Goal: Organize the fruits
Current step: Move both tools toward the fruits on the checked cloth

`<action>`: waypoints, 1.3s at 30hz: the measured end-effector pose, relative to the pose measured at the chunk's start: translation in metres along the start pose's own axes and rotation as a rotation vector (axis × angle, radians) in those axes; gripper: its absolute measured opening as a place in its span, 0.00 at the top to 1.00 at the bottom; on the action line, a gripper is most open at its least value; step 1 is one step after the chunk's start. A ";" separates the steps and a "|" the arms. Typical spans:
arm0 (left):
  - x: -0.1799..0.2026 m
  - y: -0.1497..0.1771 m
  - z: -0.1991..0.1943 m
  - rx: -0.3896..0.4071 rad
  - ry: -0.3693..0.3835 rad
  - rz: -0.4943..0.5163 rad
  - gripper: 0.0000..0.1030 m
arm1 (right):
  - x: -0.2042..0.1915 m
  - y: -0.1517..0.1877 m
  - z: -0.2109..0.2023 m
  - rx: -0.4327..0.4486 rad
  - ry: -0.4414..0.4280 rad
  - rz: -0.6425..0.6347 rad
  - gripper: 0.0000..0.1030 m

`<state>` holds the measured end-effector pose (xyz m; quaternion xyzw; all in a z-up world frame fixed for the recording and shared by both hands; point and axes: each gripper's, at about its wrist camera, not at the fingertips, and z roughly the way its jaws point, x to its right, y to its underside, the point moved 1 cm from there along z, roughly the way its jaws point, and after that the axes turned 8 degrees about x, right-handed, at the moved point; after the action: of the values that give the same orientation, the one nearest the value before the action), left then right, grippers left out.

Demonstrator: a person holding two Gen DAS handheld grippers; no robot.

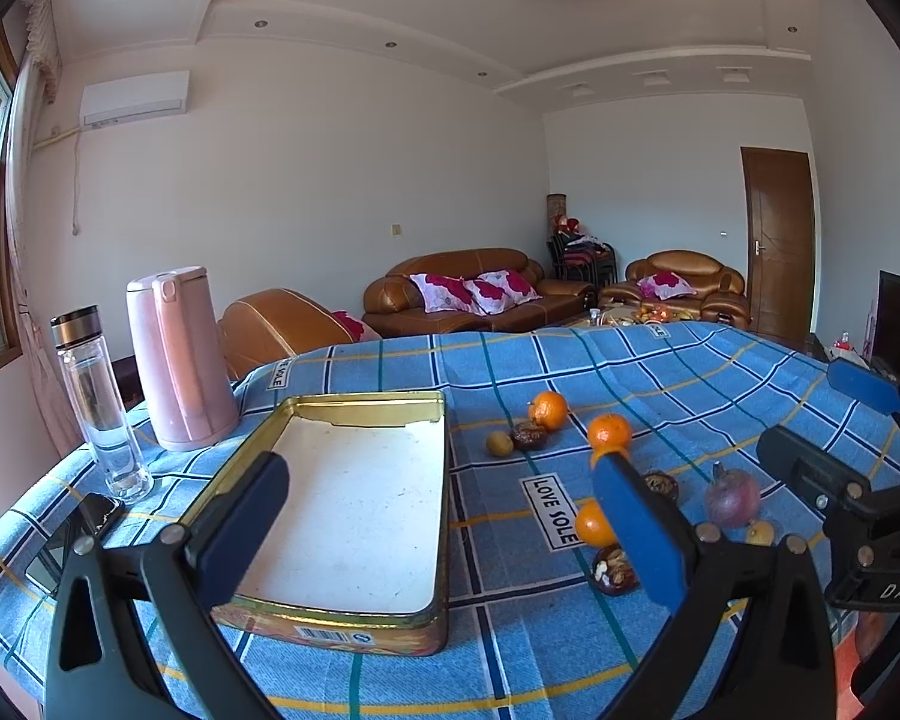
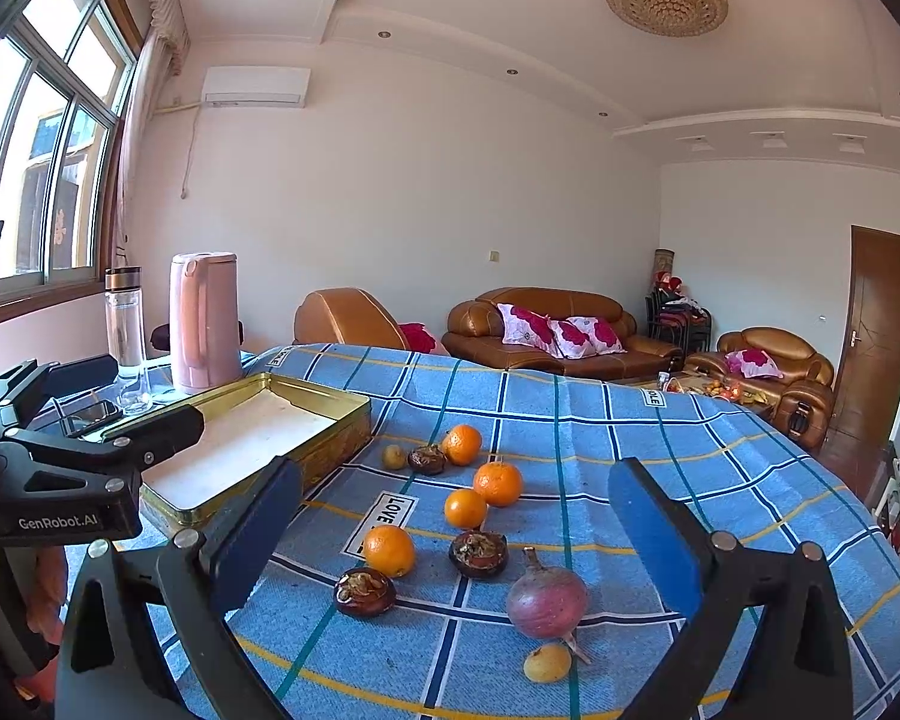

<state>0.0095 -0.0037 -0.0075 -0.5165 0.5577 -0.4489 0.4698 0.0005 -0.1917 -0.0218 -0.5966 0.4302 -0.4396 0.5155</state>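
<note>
Hovering over the blue checked tablecloth (image 2: 630, 420), both tongs spread wide and gripping nothing: left gripper (image 1: 444, 534) facing the empty gold rectangular tin (image 1: 354, 504), right gripper (image 2: 456, 531) facing the scattered fruit. Lying loose at twelve o'clock from the right gripper: four round orange tangerines (image 2: 389, 549), dark split mangosteens (image 2: 479, 552), a purplish-red round fruit (image 2: 546, 599). Probably starting with the nearest tangerine: straddling its widest part, closing gently, avoiding nudging neighbours, carrying toward ten o'clock into the tin.
</note>
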 end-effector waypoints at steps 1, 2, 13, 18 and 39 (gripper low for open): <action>0.000 0.001 0.000 -0.001 0.000 0.001 0.00 | 0.000 0.000 0.000 -0.001 0.001 0.000 0.01; 0.000 0.001 0.001 -0.002 0.001 0.001 0.00 | 0.000 0.001 0.000 -0.002 0.000 0.001 0.01; 0.002 0.003 0.000 -0.003 0.000 0.003 0.00 | -0.003 0.005 0.002 -0.011 -0.005 0.000 0.01; 0.003 0.004 0.001 -0.007 0.001 0.006 0.00 | -0.003 0.005 0.001 -0.012 -0.006 0.002 0.01; 0.027 0.026 0.023 -0.098 0.070 0.023 0.00 | 0.008 0.029 0.007 -0.064 0.052 -0.006 0.01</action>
<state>0.0276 -0.0289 -0.0381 -0.5165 0.6009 -0.4334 0.4293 0.0079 -0.2006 -0.0502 -0.6024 0.4554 -0.4426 0.4836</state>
